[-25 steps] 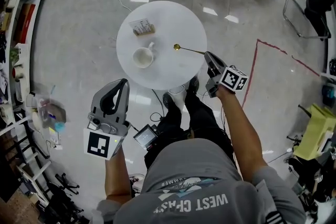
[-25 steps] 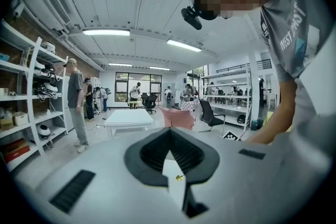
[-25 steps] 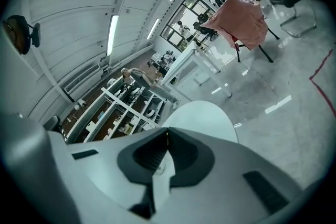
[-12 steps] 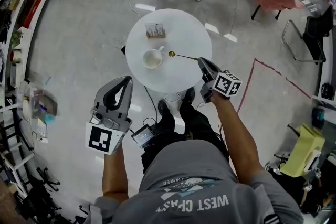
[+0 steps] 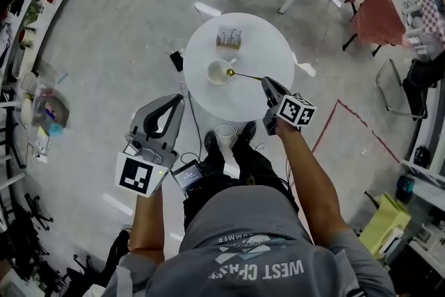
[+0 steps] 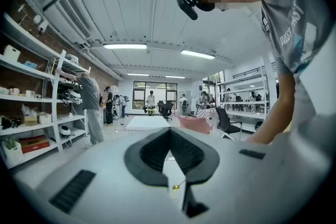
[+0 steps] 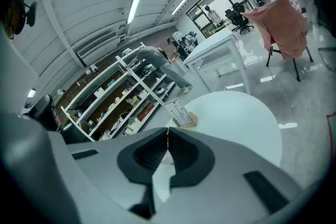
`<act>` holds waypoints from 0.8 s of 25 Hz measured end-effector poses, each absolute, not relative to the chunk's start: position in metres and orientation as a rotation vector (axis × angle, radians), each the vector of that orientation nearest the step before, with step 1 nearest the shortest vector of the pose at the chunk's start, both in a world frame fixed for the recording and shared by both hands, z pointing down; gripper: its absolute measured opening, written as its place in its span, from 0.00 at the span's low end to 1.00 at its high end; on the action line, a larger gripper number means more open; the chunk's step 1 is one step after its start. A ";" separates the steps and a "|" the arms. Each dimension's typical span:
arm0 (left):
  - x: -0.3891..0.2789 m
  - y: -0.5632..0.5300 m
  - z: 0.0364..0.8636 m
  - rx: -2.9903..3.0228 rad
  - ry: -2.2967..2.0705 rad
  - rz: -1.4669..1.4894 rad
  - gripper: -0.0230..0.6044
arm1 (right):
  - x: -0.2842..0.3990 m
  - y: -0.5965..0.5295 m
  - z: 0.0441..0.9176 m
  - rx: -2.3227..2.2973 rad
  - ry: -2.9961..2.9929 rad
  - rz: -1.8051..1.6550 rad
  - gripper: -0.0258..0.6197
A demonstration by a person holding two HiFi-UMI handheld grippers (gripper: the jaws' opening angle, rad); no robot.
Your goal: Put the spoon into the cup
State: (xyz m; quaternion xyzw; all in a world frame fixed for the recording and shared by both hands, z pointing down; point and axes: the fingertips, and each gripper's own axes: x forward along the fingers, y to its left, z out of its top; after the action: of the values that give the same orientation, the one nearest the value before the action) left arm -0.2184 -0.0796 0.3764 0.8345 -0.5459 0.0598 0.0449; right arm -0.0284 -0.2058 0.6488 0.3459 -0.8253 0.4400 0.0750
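Left gripper [image 5: 174, 102]: off the worktop's near-left edge, out over the floor. Jaws together, nothing between them. Its own view looks past the tips at the worktop [image 5: 259, 52] and catches a speck of the spoon bowl. Idle by my read, and this task doesn't need it.

Cup [image 5: 217, 71]: white, upright, left of the worktop's centre. Behind it a small card holder [image 5: 229, 37] sits near the far edge, apart from the cup.

Spoon [image 5: 245, 76]: gold, roughly level, bowl end pointing left, looks clear of the worktop. In the head view the bowl sits right on the line of the cup's right rim. I can't tell whether it's above the rim or already dipping inside.

Right gripper [image 5: 268, 84]: over the worktop's near-right edge, jaws clamped on the tail end of the spoon handle. Its own view shows a thin gold sliver pinched between the tips.

Step, as I judge it: the carry is about done and we're at the insert.

Next move needs:
- bowl a bit further left, so it's over the mouth
- tip the handle up so the bowl goes down inside, then lower
- only then open the jaws

Risks:
- The grip is at the very end of a long thin handle, so the spoon could swivel.
- A nudge on the rim could shove or tip the cup.
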 end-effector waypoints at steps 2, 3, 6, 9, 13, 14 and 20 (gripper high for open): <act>-0.223 -0.076 0.376 2.531 -1.700 0.172 0.04 | -0.035 -0.209 0.652 1.021 -2.461 1.294 0.05; -0.227 -0.073 0.376 2.526 -1.712 0.165 0.04 | -0.038 -0.209 0.654 1.018 -2.454 1.282 0.05; -0.240 -0.063 0.375 2.522 -1.729 0.151 0.04 | -0.051 -0.205 0.656 1.021 -2.437 1.255 0.05; -0.248 -0.055 0.372 2.514 -1.741 0.141 0.04 | -0.057 -0.203 0.656 1.031 -2.423 1.227 0.05; -0.253 -0.049 0.367 2.504 -1.767 0.126 0.04 | -0.062 -0.202 0.655 1.012 -2.409 1.215 0.05; -0.255 -0.048 0.367 2.500 -1.773 0.121 0.04 | -0.063 -0.202 0.655 1.008 -2.411 1.215 0.05; -0.262 -0.044 0.366 2.496 -1.797 0.102 0.04 | -0.069 -0.205 0.649 1.010 -2.426 1.201 0.05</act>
State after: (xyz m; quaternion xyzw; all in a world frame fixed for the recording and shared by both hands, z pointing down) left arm -0.2621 -0.0439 0.3659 0.8106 -0.5838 0.0332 0.0322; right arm -0.0693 -0.2054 0.6492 0.3468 -0.8329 0.4124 0.1259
